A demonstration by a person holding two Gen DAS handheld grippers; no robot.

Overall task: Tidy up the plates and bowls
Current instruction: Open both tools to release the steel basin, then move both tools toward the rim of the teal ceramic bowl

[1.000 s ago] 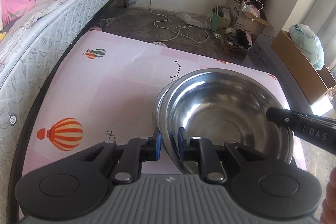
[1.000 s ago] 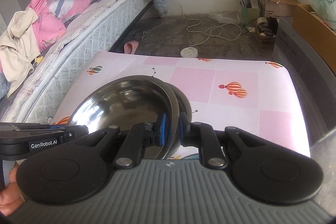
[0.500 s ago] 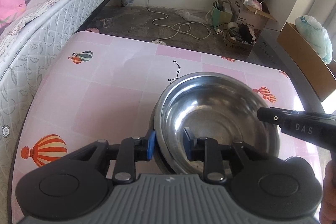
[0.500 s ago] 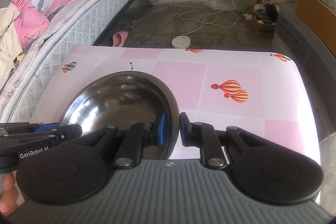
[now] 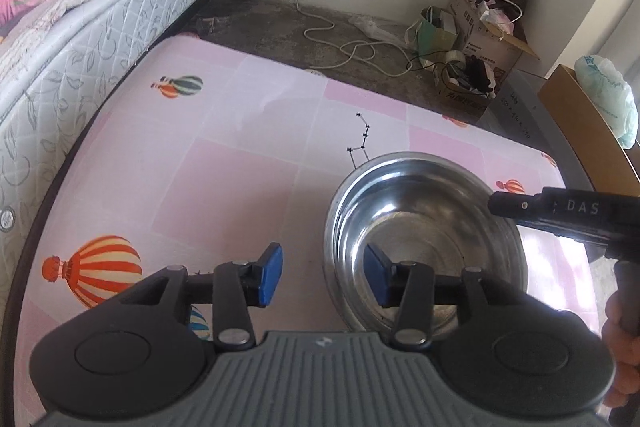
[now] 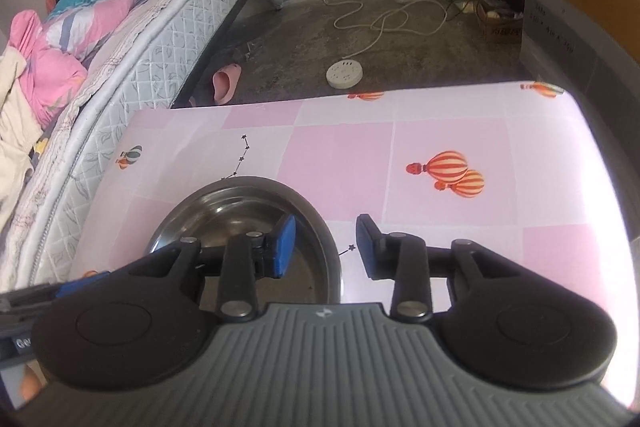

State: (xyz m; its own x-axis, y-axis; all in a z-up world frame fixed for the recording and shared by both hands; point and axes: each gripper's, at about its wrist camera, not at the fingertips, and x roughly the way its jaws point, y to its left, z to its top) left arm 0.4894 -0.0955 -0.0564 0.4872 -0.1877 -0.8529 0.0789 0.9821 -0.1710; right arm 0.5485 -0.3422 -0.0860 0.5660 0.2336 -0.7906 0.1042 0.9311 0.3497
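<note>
Change since earlier frames: we have released both grips; each gripper pinched the bowl rim a second ago, and both pairs of fingers now stand wide apart, holding nothing.
Left gripper [image 5: 323, 279]: fingers spread wide; the near-left rim of the steel bowls [image 5: 424, 239] lies between them, touching neither pad as far as we can tell.
Right gripper [image 6: 326, 247]: fingers spread wide; its left pad [image 6: 285, 247] hangs over the bowl interior, its right pad hangs over bare cloth, and the bowl's right rim passes between them.
Steel bowls [image 6: 240, 211]: nested, one rim showing just outside the other, resting on the pink tablecloth [image 5: 224, 163], ahead of the left gripper's right finger.
Obstruction: the body of the right gripper [image 5: 568, 215] reaches over the bowl's far-right rim in the left wrist view.
Surroundings: a mattress [image 5: 100, 15] runs beyond the left fingers; a white cable [image 6: 384, 19] and a round power strip [image 6: 345, 75] lie on the floor past the table's far edge; cardboard boxes [image 5: 492, 27] stand far right.
</note>
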